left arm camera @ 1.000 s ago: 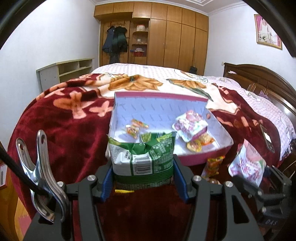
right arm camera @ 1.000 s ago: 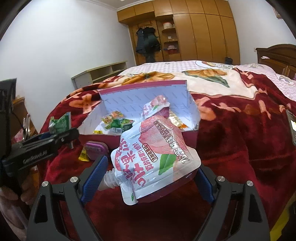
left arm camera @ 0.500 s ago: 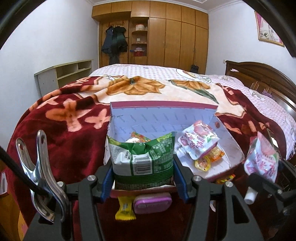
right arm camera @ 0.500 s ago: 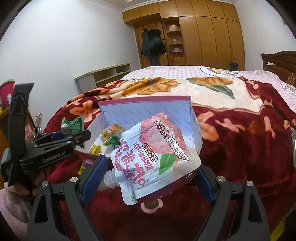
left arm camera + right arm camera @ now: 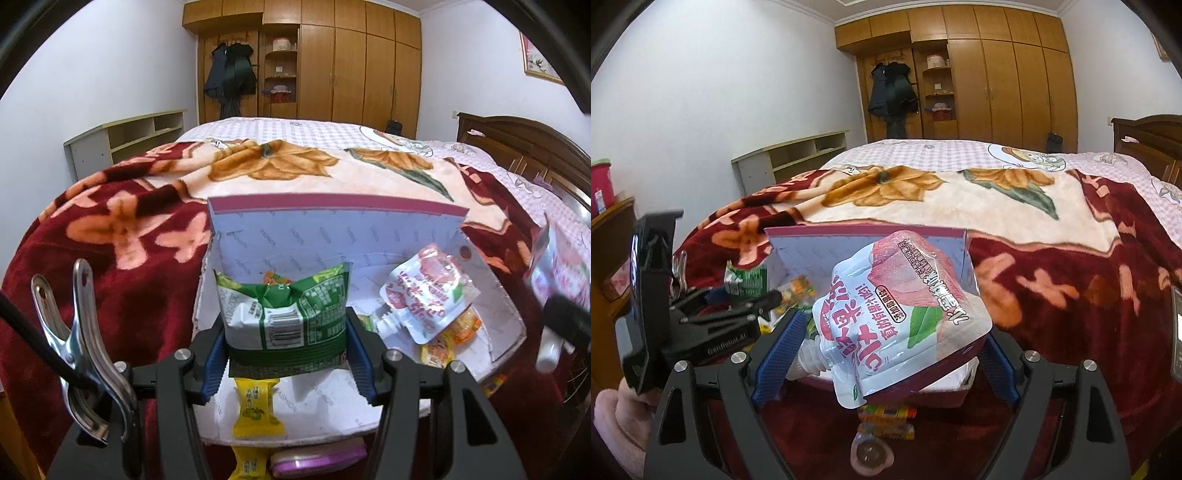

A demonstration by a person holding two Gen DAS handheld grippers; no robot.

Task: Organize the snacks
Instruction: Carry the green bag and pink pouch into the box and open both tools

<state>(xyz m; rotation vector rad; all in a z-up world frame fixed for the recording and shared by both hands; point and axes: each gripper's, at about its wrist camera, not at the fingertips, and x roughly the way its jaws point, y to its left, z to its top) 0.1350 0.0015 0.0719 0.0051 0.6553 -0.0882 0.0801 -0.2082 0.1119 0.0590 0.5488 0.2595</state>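
Our left claw (image 5: 288, 354) has a black frame with two angular arms, each tipped with a ribbed blue pad (image 5: 214, 363) and fastened with round silver screws (image 5: 183, 355). A shiny steel spring clamp (image 5: 83, 343) grips a black cable at its left side. Seen from the right wrist, its body carries pale lettering, too blurred to read surely. Our right claw (image 5: 886, 350) is built alike: black arms, blue pads, silver screws. A fluffy pink sleeve (image 5: 613, 421) covers the left wrist.
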